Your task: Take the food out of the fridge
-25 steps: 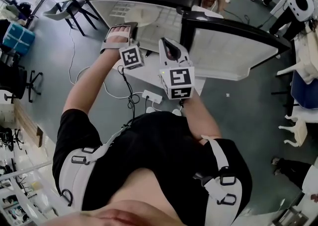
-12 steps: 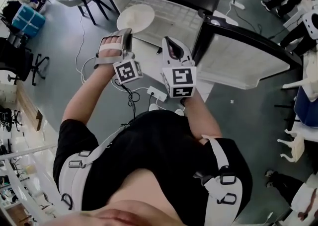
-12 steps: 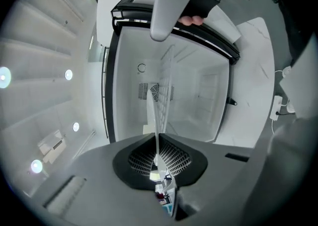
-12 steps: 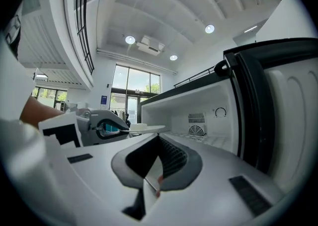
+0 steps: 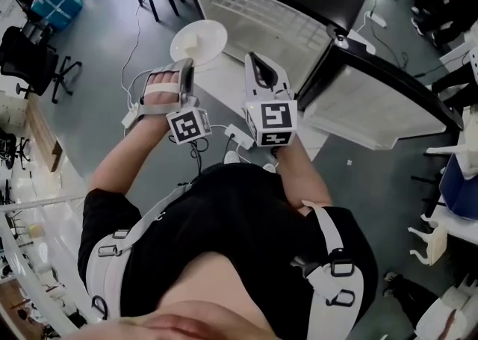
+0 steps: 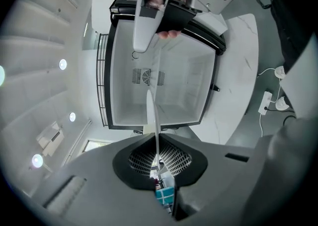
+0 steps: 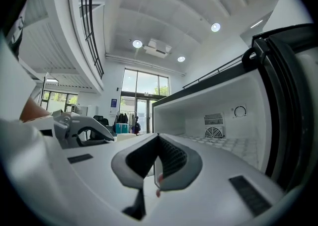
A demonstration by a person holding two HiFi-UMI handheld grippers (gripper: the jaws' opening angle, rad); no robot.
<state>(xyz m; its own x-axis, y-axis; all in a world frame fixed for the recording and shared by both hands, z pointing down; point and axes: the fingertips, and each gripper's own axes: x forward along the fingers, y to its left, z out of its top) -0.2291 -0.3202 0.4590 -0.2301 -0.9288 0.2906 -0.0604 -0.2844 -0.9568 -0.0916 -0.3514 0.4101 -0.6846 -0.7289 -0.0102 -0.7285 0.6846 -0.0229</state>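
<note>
A thin round white plate (image 5: 199,39) sticks out from my left gripper (image 5: 187,71), whose jaws are shut on its near rim. In the left gripper view the plate (image 6: 151,111) shows edge-on, rising from between the pads (image 6: 171,158); I see no food on it. The small fridge (image 5: 278,19) has a black frame and a bare white inside, and its door (image 5: 373,107) hangs open to the right. The plate is outside the opening, left of it. My right gripper (image 5: 255,66) points at the fridge mouth, jaws together, nothing in them. Its own view shows the fridge's inside (image 7: 218,125).
The fridge stands on a white table (image 5: 224,88). A power strip (image 5: 239,137) with cables lies on the grey floor below my hands. Chairs (image 5: 37,62) and a blue bin (image 5: 56,4) stand at the left. People's legs show at the top right.
The left gripper has carried the plate out of the fridge opening and leftward. The right gripper has drawn back slightly from the fridge.
</note>
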